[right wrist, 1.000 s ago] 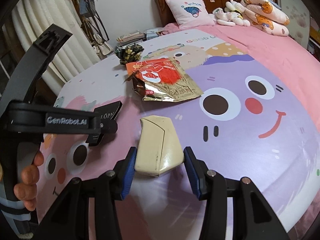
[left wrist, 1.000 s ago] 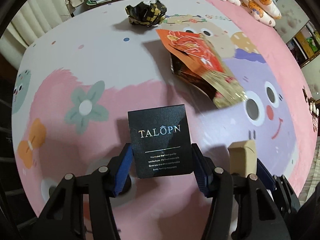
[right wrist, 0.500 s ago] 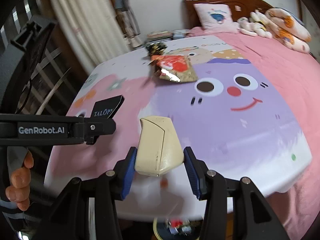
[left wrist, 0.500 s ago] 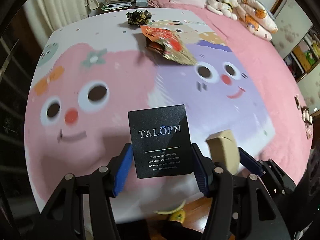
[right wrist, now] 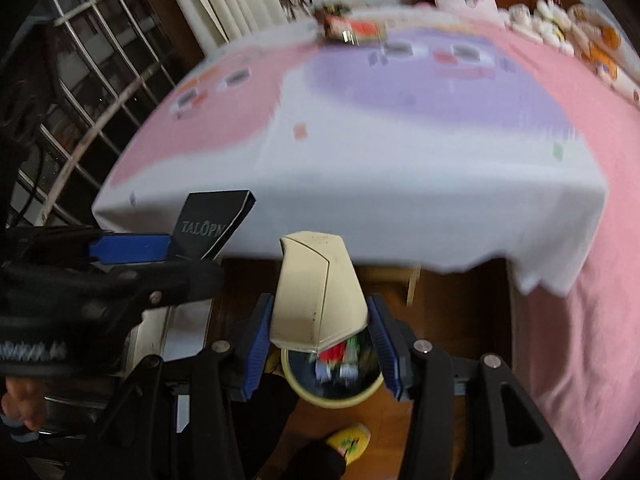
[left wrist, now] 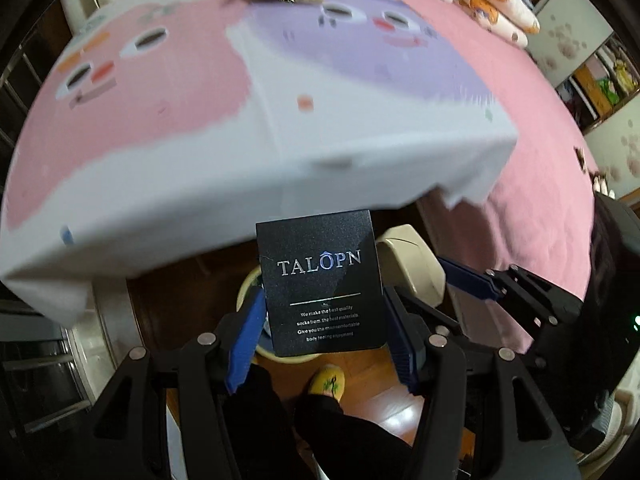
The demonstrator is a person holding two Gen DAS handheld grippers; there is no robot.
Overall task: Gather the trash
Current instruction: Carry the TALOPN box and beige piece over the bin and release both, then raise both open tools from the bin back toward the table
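- Black box (left wrist: pixel 322 292) pinched in the left gripper (left wrist: pixel 320 320), past the bed's (left wrist: pixel 360 160) edge.
- Cream box (right wrist: pixel 318 292) pinched in the right gripper (right wrist: pixel 320 336), directly above the bin (right wrist: pixel 340 396) on the floor.

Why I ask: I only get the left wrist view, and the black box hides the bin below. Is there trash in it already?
Observer: Yes. The right wrist view looks into the bin. Blurred red, green and white bits lie inside.
Operator: Where is the cream box relative to it?
Observer: In that view the cream box, clamped in the right gripper, overlaps the bin's far rim.
Operator: And my black box?
Observer: Seen from its side there, the black box in the left gripper is thin and flat.
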